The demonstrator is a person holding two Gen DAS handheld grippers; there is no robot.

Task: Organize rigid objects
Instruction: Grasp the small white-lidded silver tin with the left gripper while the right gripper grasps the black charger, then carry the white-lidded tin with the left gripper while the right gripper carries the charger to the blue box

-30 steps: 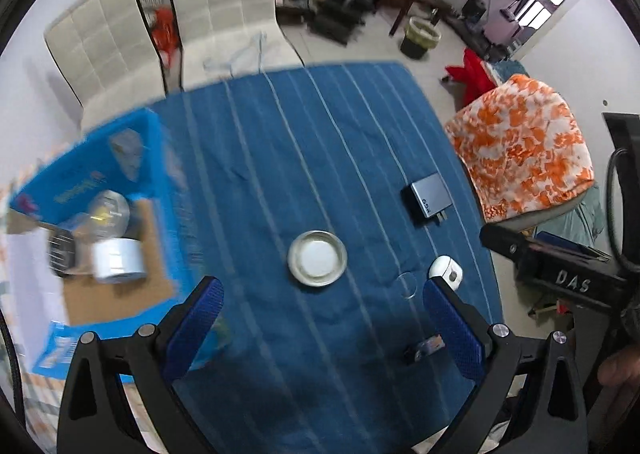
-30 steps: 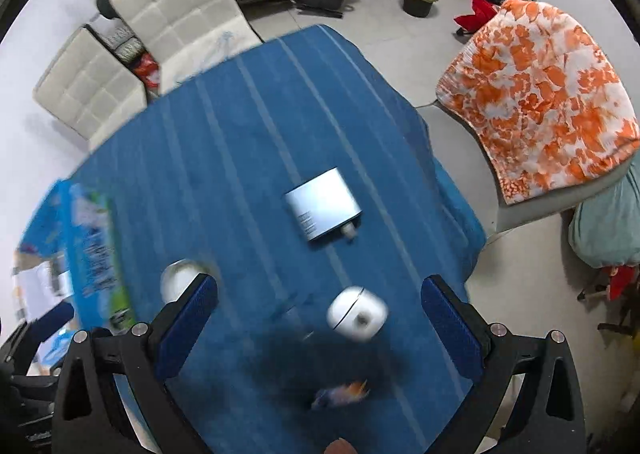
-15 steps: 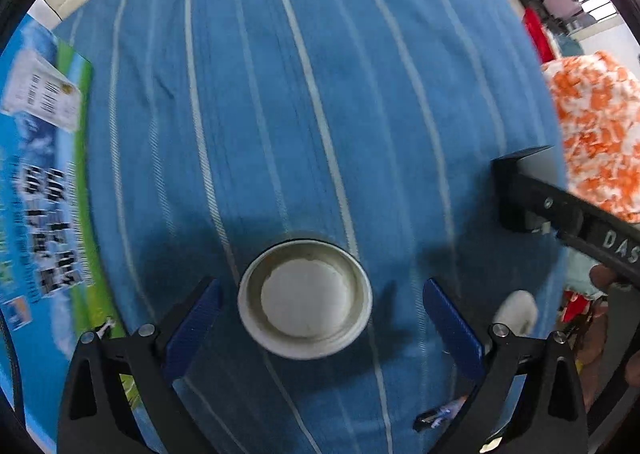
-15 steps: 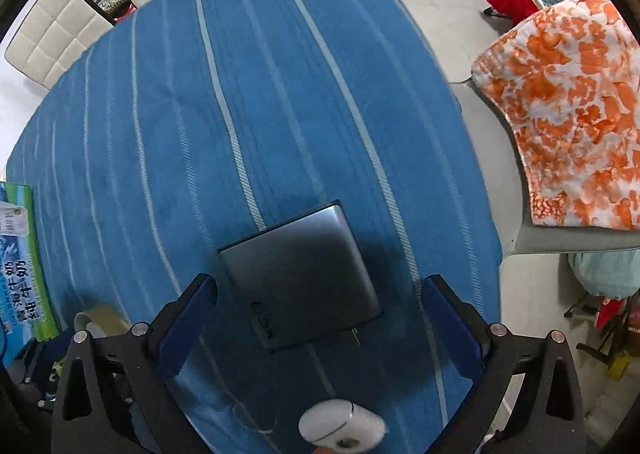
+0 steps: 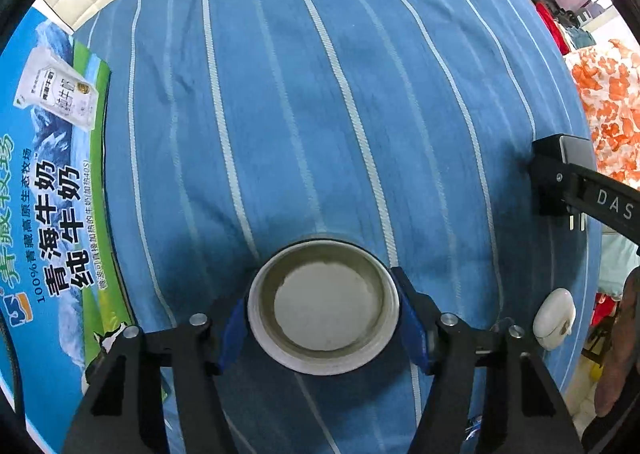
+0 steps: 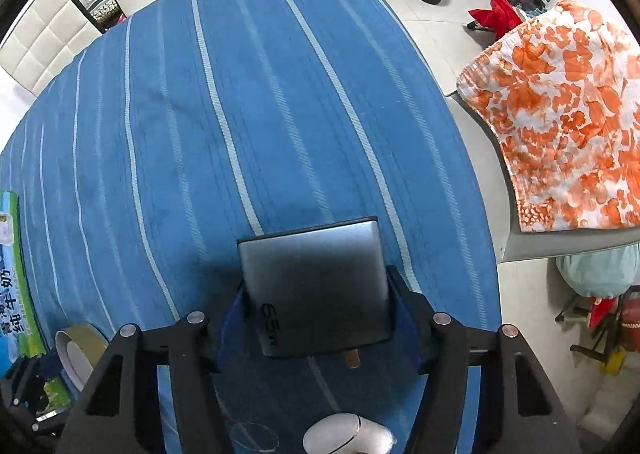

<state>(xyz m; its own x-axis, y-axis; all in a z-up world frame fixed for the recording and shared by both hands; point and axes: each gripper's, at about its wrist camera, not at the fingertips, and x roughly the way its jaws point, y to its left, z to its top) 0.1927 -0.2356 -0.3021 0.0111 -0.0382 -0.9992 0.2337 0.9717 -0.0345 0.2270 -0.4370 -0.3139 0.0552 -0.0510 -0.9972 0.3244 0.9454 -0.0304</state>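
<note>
My left gripper [image 5: 323, 320] has its fingers [image 5: 231, 328] clenched on the round lid [image 5: 323, 308], low on the striped worktop [image 5: 320, 93]. My right gripper [image 6: 316, 320] grips the grey charger [image 6: 314, 282]; whether it is lifted, I cannot tell.

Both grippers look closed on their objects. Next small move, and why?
Probably lift both straight up. The left gripper has its pads against both sides of the round lid, and the right gripper clamps the grey charger; both still look low on the blue tablecloth.
</note>
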